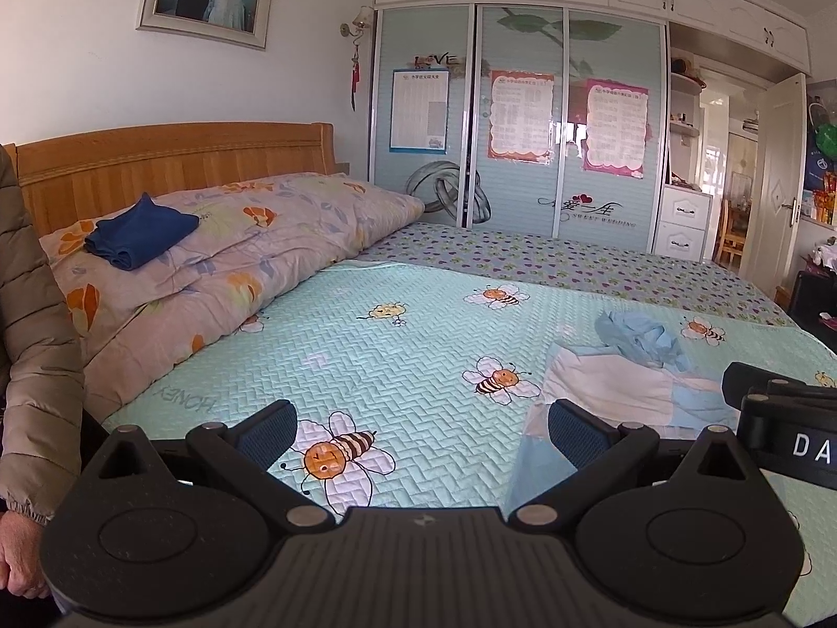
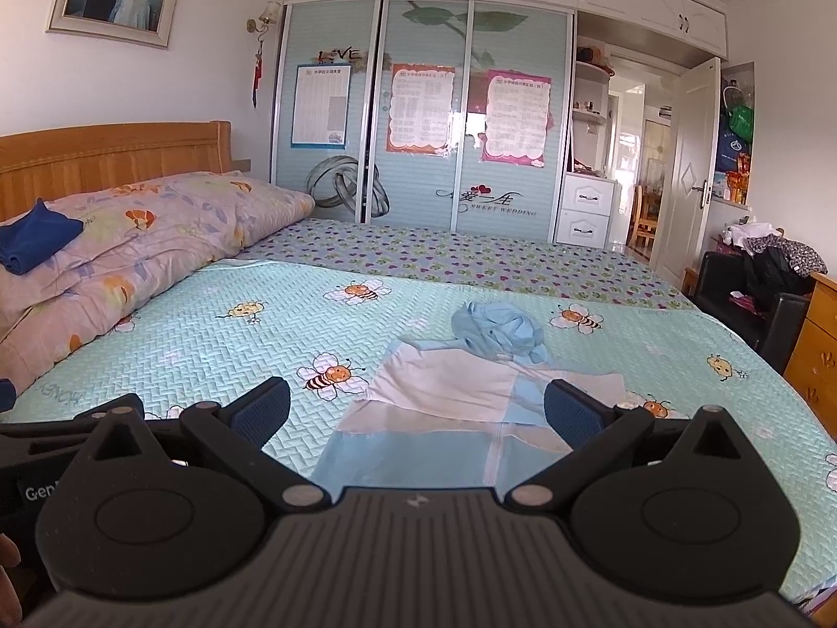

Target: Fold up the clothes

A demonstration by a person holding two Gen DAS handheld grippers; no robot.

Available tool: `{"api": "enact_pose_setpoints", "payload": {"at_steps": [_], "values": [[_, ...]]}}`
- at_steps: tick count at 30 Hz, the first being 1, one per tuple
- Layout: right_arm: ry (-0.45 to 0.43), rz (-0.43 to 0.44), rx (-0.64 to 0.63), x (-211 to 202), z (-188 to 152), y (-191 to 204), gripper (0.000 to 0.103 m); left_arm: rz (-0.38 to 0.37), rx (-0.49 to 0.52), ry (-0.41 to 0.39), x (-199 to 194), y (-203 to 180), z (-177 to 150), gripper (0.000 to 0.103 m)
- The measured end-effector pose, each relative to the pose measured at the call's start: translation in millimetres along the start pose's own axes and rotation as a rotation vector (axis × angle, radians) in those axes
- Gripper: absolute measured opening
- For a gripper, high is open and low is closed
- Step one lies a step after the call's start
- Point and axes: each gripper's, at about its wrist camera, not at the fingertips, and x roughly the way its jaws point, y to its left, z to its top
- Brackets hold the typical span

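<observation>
Here, the bed (image 2: 429, 261) fills most of both views, covered by a mint quilted spread printed with bees (image 2: 219, 345), with a purple-dotted sheet (image 2: 471, 256) showing along its far edge toward twelve o'clock. Behind it stands the wardrobe (image 2: 418, 120) with sliding doors and posters. At ten o'clock a floral duvet (image 2: 146, 240) is bunched against the wooden headboard (image 2: 104, 157), and a folded dark blue garment (image 1: 138, 235) rests on top of it. The light blue and white garment (image 2: 460, 397) lies flat on the spread at about one o'clock from the right gripper, its hood (image 2: 497, 332) crumpled at the far end; in the left wrist view it sits at two o'clock. A puffy olive sleeve (image 1: 31, 314) and a hand (image 1: 21, 560) show at nine o'clock of the left view. The left gripper (image 1: 421, 434) hovers over the spread with its fingers (image 1: 267, 432) spread wide and holding nothing. The right gripper (image 2: 416, 413) is also wide open and empty, its right finger over the garment's near part; whether it touches the cloth cannot be told.
</observation>
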Motion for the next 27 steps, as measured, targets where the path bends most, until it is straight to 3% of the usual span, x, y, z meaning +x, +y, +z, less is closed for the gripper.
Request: {"api": "enact_pose_setpoints", "payload": {"at_steps": [27], "values": [[0.015, -0.003, -0.001, 6.4, -3.4, -2.8, 0.103, 0.002, 0.005, -0.004, -2.1, 1.7, 4.1, 0.102]]}}
